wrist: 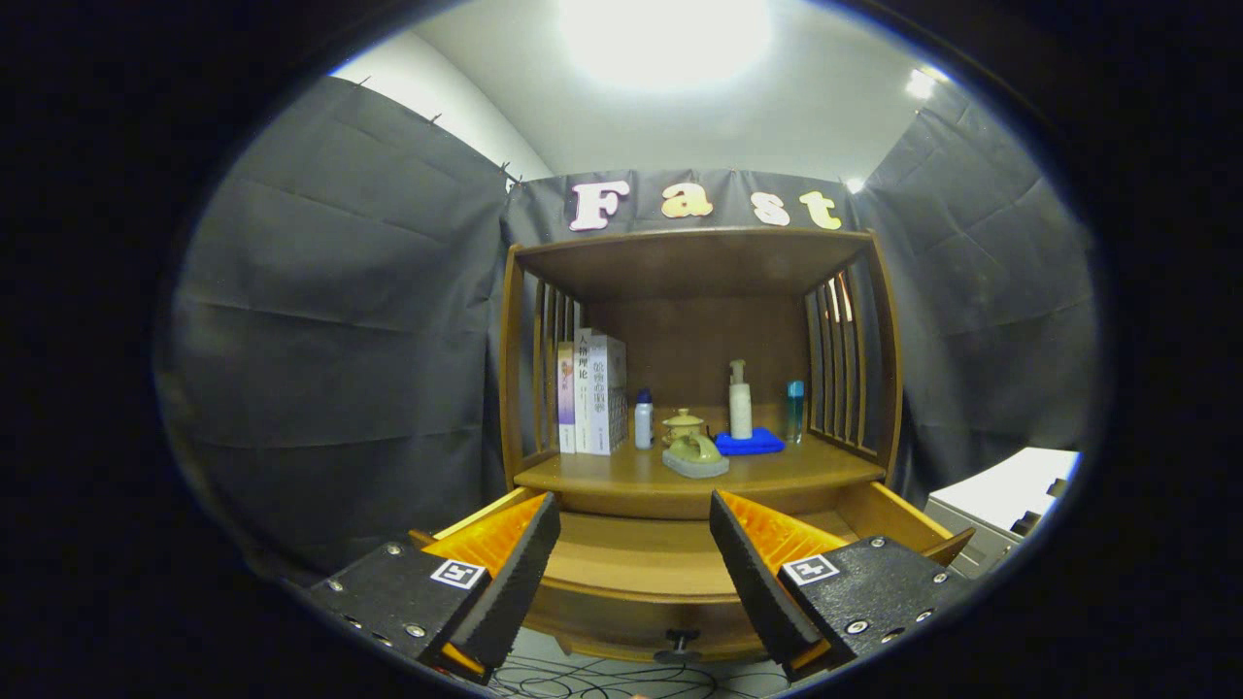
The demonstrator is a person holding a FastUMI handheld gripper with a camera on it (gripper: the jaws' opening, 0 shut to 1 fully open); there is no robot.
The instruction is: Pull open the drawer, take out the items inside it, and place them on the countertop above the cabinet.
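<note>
Gripper (633,573) hovering with fingers spread wide, grasping nothing, above the drawer (631,568), which is standing pulled out below the countertop (621,478), knob (680,645) facing forward. Resting on the countertop beyond the fingers: books (592,393), small bottle (643,419), lidded cup (683,425), sponge-like item (695,456), pump bottle (740,400) on blue pad (750,443), blue bottle (795,408).

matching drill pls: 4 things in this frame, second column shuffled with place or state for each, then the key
1. drawer
2. books
3. blue cloth
4. gripper

A. upright by the left slats
B. pulled open, below the countertop
C. fingers apart, holding nothing
D. under the pump bottle

Pairs: 1-B, 2-A, 3-D, 4-C
</note>
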